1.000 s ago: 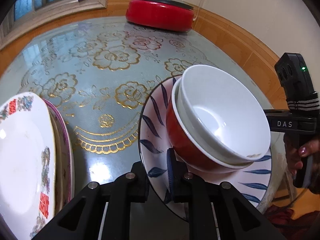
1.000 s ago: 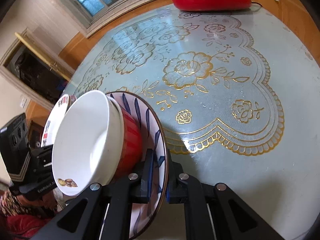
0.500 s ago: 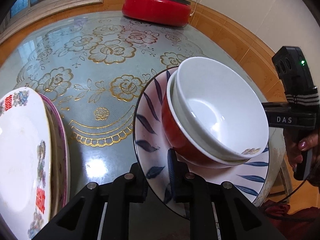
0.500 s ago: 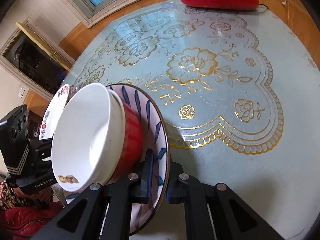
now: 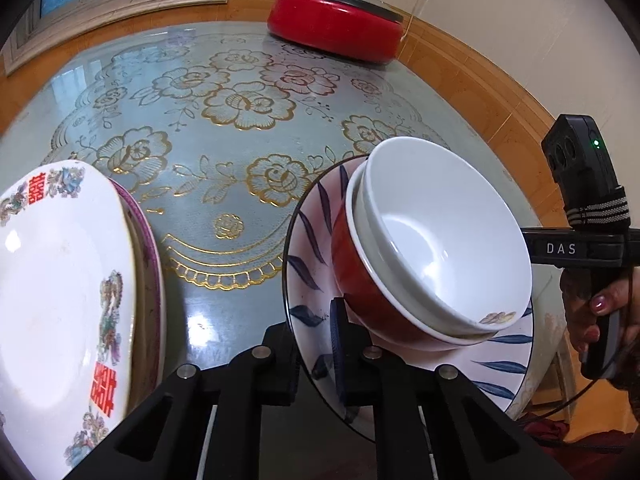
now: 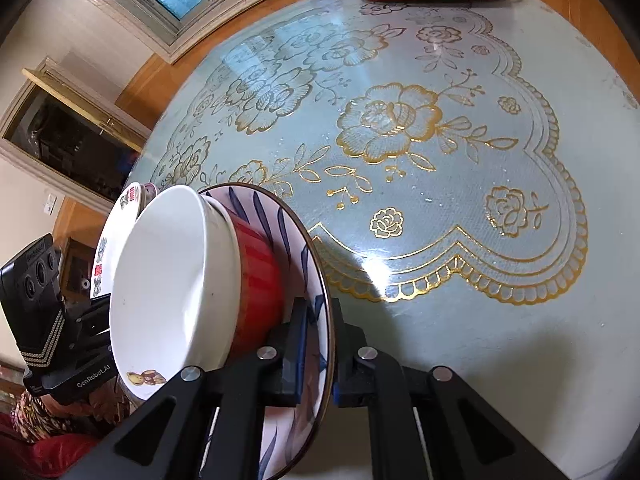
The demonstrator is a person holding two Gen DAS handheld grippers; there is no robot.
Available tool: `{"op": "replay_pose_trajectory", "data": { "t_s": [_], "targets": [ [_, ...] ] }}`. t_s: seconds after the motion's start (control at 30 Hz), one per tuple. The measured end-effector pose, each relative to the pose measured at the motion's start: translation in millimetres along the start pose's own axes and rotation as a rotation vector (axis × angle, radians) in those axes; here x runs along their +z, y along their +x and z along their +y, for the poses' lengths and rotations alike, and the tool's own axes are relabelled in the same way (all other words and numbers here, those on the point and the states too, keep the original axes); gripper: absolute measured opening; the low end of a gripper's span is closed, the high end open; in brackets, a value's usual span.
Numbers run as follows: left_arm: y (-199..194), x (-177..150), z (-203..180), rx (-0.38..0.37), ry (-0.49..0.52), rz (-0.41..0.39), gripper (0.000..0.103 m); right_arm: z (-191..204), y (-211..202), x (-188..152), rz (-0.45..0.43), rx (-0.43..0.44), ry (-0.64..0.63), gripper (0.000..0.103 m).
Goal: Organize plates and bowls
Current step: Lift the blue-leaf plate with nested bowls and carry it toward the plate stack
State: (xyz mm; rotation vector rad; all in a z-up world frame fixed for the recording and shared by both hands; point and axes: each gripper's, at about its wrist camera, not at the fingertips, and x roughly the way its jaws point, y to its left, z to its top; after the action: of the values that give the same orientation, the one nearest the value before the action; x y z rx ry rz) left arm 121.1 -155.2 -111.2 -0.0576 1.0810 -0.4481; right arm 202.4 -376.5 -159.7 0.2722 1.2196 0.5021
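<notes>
Plate (image 5: 400, 364) with blue leaves showed in the left wrist view, pinched at its near rim by the left gripper (image 5: 316, 344), whose jaws were clenched on the thin edge. It carried a red bowl (image 5: 360, 280) with a white bowl (image 5: 444, 236) nested inside, so the whole stack could travel as one load. The plate appeared lifted and tilted over the near right edge of the table (image 5: 240, 128); whether its far rim still touched the top could not be told. A second stack, a white plate (image 5: 60, 280) on a pink-rimmed one, sat at the near left edge, likely the place the load was meant for. A red pot (image 5: 336, 20) stood at the far edge, well apart.

From the right wrist view, the right gripper (image 6: 316, 344) was clamped on the opposite rim of the same plate (image 6: 296, 240), blue pads on either face. Two grips on opposite rims probably steadied the plate against the weight of the red bowl (image 6: 260, 280) and white bowl (image 6: 172, 280), which leaned toward the left gripper (image 6: 84, 344). With such a tilt, the bowls could slide.
</notes>
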Motion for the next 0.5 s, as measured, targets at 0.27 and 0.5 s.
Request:
{"op": "replay_pose_trajectory", "data": {
  "t_s": [0.27,0.5],
  "targets": [
    [-1.6,-3.5,2.3,-0.008,0.004,0.021,0.013,1.2,2.8,-0.3,0.003,0.011,-0.003,0.009],
    [2.9,-15.3,2.0,-0.076,-0.002,0.120,0.029,9.3,10.6,0.3,0.034,0.026,-0.039,0.009]
  ]
}}
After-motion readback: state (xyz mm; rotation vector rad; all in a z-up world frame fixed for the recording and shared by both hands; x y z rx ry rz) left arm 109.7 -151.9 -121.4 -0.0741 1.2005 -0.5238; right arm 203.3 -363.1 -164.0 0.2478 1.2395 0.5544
